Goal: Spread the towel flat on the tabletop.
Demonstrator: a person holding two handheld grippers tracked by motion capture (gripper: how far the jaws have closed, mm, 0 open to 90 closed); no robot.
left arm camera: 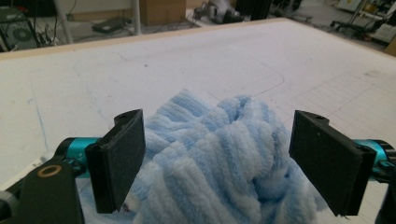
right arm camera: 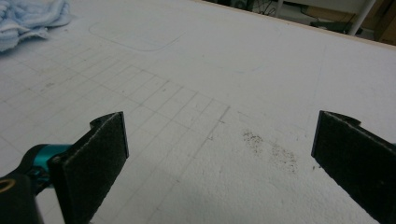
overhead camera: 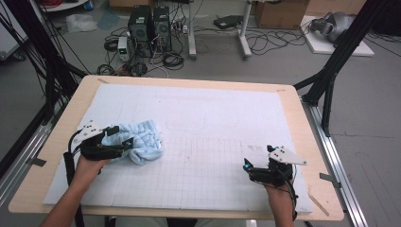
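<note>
1. A wooden table is covered almost to its edges by a white foam sheet, on which a faint grid and a curved outline are drawn.
2. A crumpled light-blue towel is laid on the left part of the sheet, well apart from the right hand.
3. The left gripper is held low at the towel's left edge; in the left gripper view its jaws are seen spread wide, with the towel bunched between them and neither pad clearly pressed on it.
4. The right gripper is held near the front right corner, its jaws parted over bare sheet.
5. A patch of dark specks is seen on the sheet between the right jaws.
6. Nothing is placed between the two grippers.
</note>
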